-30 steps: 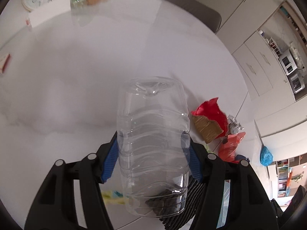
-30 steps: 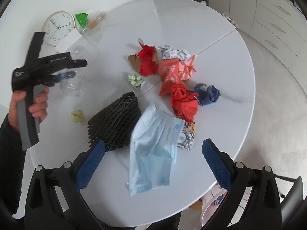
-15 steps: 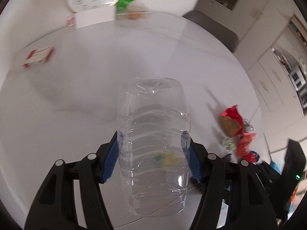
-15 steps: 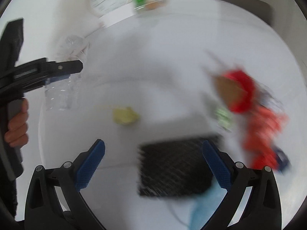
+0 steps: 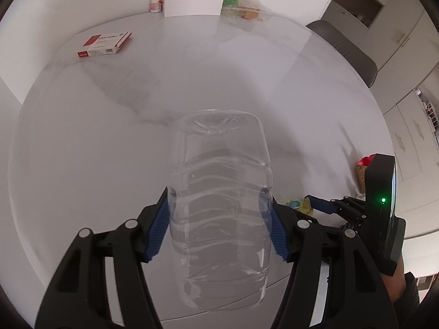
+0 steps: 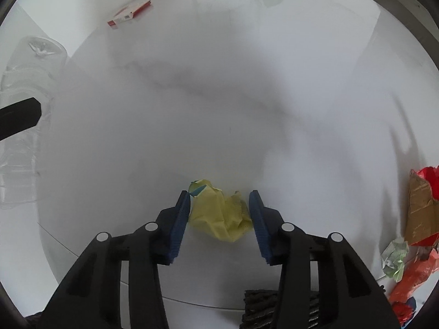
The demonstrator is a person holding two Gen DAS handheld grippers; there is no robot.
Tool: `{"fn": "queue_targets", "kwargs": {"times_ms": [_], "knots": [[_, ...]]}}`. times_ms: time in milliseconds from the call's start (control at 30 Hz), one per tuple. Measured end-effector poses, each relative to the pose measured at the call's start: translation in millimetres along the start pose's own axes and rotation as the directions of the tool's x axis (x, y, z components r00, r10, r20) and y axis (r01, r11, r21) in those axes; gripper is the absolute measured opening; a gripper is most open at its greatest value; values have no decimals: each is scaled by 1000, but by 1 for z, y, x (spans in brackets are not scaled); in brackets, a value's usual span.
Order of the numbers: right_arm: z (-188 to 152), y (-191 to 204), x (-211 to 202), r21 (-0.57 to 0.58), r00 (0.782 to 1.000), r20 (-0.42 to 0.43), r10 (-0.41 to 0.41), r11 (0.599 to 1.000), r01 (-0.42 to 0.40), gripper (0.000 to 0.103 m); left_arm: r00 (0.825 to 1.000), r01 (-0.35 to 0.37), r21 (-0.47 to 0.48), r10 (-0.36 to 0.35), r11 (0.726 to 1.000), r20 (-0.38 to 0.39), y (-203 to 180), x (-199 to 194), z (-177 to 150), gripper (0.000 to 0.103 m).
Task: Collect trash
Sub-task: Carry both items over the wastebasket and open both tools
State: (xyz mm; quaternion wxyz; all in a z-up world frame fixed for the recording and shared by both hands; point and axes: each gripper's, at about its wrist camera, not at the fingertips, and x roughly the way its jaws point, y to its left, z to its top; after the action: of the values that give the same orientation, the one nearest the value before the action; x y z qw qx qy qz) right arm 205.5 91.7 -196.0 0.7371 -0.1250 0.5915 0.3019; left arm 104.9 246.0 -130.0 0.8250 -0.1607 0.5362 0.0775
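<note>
Now left gripper (image 5: 219, 219) clamped on clear bottle (image 5: 219, 192), frame centre, carried as collected trash. Right gripper (image 6: 219, 213) jaws just closing round yellow wad (image 6: 219, 213), lower centre on table (image 6: 247, 96), pads touching it to lift.

Clear ribbed plastic bottle (image 5: 219, 205), crumpled yellow paper (image 6: 219, 216), glossy marbled table (image 5: 109, 137)

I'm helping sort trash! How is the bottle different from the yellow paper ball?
The bottle is clear, smooth and ribbed; the paper ball is yellow and crumpled. The bottle is much bigger. The bottle is held off the table; the paper ball lies on it. Both sit between blue gripper pads.
</note>
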Motion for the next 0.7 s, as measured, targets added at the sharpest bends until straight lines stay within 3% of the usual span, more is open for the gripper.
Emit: {"fn": "queue_targets", "kwargs": {"times_ms": [200, 300, 400, 533, 700], "knots": [[-19, -13, -54, 51, 995, 98, 31, 998, -37, 40, 999, 28, 73, -29, 997, 19, -27, -16, -3, 61], [-56, -29, -105, 117, 985, 171, 26, 992, -46, 41, 996, 81, 151, -85, 985, 18, -57, -29, -13, 61], [-115, -53, -151, 224, 978, 206, -26, 974, -22, 42, 991, 123, 259, -132, 958, 17, -93, -42, -27, 61], [-208, -84, -191, 424, 973, 182, -141, 904, 52, 43, 973, 222, 413, -228, 883, -36, -156, -58, -60, 61], [-348, -115, -217, 671, 964, 82, -255, 729, 135, 44, 943, 328, 563, -301, 759, -143, -228, -69, -110, 62]]}}
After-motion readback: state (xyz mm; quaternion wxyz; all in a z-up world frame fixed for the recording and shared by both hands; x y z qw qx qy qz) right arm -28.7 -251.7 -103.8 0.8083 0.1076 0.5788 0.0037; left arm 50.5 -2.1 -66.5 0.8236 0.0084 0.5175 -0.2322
